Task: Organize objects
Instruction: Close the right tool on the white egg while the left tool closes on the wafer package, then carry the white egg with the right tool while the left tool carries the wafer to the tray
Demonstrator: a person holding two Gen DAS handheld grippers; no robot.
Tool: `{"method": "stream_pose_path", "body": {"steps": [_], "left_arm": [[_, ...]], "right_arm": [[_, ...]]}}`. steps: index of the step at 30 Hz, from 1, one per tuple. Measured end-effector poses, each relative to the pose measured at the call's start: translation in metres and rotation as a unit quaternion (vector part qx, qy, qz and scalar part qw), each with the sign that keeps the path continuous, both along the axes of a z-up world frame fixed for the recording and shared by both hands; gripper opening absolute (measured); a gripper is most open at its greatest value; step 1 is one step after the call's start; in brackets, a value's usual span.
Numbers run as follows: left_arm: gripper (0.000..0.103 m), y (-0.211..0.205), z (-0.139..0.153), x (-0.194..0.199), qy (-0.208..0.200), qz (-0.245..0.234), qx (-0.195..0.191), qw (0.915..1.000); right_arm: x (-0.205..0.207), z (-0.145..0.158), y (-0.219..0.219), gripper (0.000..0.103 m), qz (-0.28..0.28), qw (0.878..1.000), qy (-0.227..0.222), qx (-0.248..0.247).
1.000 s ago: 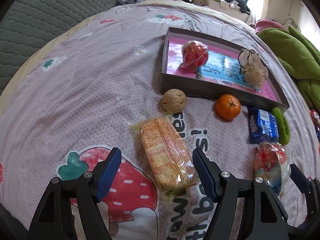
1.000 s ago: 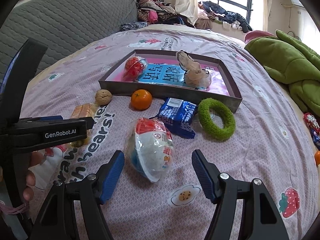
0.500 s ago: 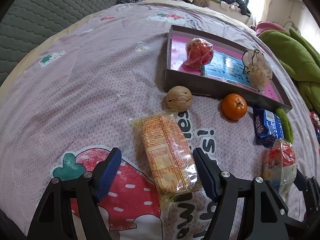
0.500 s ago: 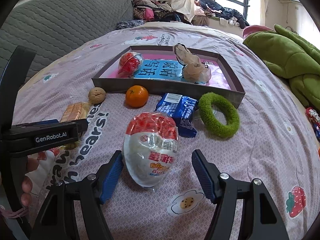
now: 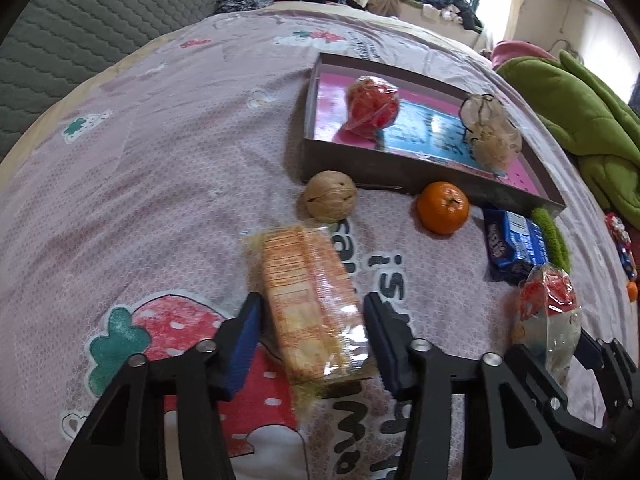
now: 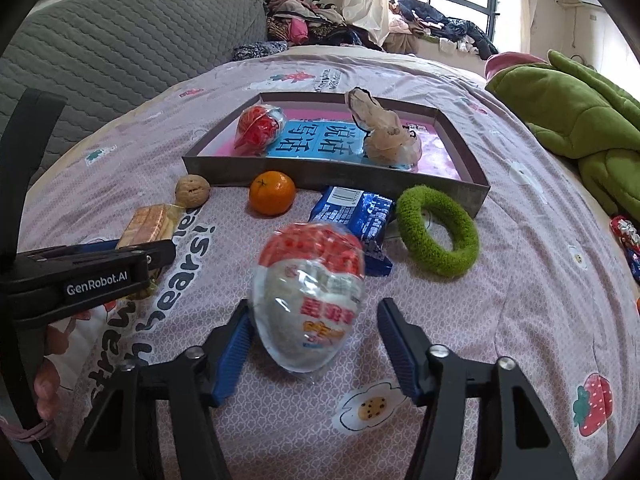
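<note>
A clear-wrapped cracker packet (image 5: 308,296) lies on the printed bedsheet between the jaws of my left gripper (image 5: 312,320). Those jaws are closing and stand just beside the wrapper, which shows no squeeze. My right gripper (image 6: 314,320) straddles an egg-shaped red and white snack pack (image 6: 310,296); its jaws are closing too, with a gap left on the right side. Beyond them lie a walnut (image 6: 193,191), a mandarin (image 6: 272,193), a blue snack packet (image 6: 356,212) and a green fuzzy ring (image 6: 438,236). The shallow box (image 6: 320,176) holds a red wrapped item (image 6: 260,128) and a beige bag (image 6: 384,132).
A green blanket (image 6: 568,112) is heaped at the right of the bed. A grey quilted headboard (image 6: 120,52) rises at the left, with piled clothes under the window behind. Wrapped sweets (image 6: 626,236) lie near the right edge. A person's hand (image 6: 48,380) holds the left gripper (image 6: 92,276).
Both pairs of jaws have narrowed around their packs. The right gripper came forward until the egg-shaped pack stood between its fingers. The cracker packet has stayed where it was.
</note>
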State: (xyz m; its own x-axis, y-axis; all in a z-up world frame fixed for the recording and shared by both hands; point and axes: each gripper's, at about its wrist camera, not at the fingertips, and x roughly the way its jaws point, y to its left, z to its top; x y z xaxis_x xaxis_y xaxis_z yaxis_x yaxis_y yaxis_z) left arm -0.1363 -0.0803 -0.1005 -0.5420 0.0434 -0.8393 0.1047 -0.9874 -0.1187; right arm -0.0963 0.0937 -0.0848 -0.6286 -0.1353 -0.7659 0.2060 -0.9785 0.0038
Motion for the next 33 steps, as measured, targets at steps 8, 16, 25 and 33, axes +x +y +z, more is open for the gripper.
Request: {"method": "stream_pose_path", "body": {"steps": [8, 16, 25, 33], "left_arm": [[0.041, -0.003, 0.0, 0.001, 0.01, -0.005, 0.006, 0.9999], [0.04, 0.001, 0.001, 0.014, 0.015, -0.021, -0.009, 0.9996], [0.04, 0.011, 0.004, 0.032, 0.014, -0.041, -0.017, 0.9989], [0.04, 0.025, 0.007, 0.048, 0.016, -0.064, -0.021, 0.9976]], "right_arm": [[0.003, 0.001, 0.003, 0.052, 0.0, 1.0, -0.002, -0.013], [0.007, 0.001, 0.004, 0.052, 0.008, 1.0, -0.006, -0.02], [0.013, 0.005, 0.007, 0.051, 0.009, 0.999, -0.011, -0.031], [0.021, 0.011, 0.015, 0.051, 0.004, 0.999, -0.006, -0.034]]}}
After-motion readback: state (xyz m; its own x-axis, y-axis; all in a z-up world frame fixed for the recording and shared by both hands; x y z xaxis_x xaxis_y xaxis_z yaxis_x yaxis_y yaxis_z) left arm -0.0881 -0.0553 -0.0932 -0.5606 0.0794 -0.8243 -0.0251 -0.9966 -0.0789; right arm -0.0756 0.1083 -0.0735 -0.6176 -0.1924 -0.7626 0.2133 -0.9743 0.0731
